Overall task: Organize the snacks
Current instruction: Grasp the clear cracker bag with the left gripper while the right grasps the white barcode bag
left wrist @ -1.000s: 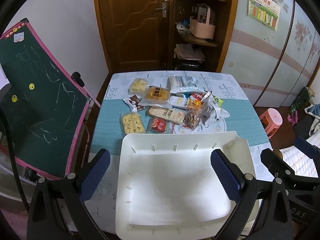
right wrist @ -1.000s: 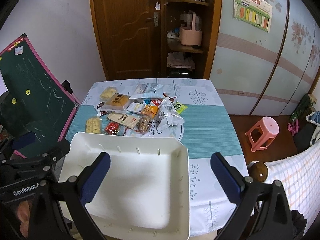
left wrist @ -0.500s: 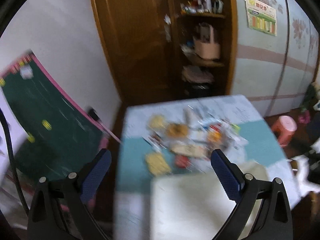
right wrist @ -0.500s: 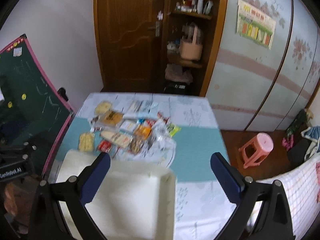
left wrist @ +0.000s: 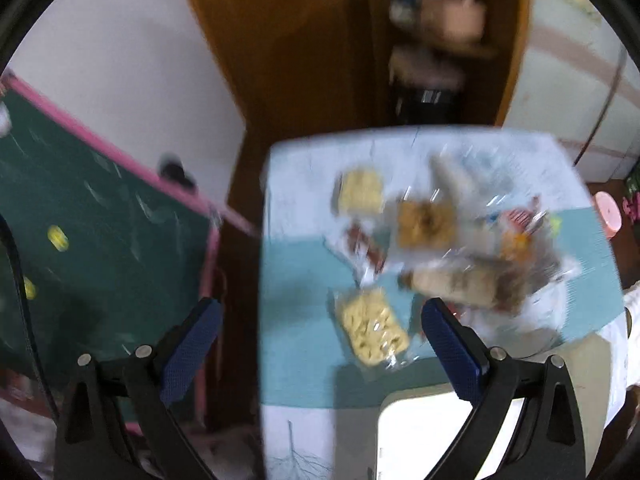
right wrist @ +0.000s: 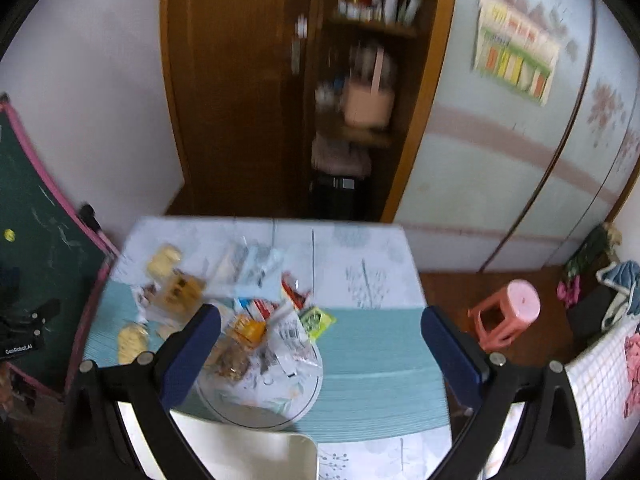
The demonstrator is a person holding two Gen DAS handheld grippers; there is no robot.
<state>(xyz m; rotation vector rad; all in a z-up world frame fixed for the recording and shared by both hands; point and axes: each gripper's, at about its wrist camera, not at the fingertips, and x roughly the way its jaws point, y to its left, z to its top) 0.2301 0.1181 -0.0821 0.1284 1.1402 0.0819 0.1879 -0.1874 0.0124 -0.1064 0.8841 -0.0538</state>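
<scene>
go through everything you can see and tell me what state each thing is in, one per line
Left gripper: open, holding nothing.
Right gripper: open, holding nothing.
White tray: on the near table edge, visible part bare.
Snack packets: piled loose on the table, outside the tray.
Yellow cracker packet: flat on the teal runner, apart from the pile.
Wooden door: closed.
Pink stool: upright on the floor.

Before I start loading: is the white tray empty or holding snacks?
Cannot tell fully. The white plastic tray's visible corner is bare; snack packets lie beyond it.
</scene>
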